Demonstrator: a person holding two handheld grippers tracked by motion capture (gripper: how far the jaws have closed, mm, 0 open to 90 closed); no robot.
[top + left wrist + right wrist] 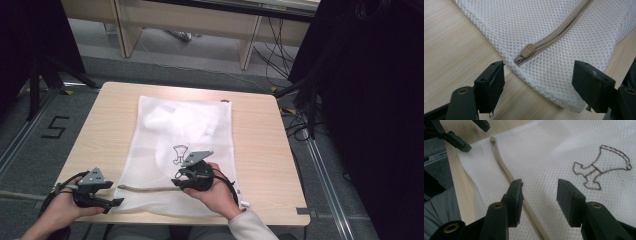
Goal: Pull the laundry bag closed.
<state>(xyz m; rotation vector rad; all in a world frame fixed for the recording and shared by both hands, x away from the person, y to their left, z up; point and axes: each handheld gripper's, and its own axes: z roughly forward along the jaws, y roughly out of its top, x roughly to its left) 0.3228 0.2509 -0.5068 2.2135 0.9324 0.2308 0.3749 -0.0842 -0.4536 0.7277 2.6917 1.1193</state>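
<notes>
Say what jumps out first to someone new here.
A white mesh laundry bag lies flat across the middle of the wooden table, a beige zipper running along its near edge. The left hand-held gripper is open just short of the zipper pull; the right hand-held gripper is open over the bag.

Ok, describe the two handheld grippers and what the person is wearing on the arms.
Both the left gripper and the right gripper are black, each topped by a grey three-cornered plate and trailing a black cable. Up close, their jaws are blocky, matte black pads on arms with brass-coloured pivot rings. The right forearm wears a pale, off-white sleeve; no sleeve shows at the left hand.
</notes>
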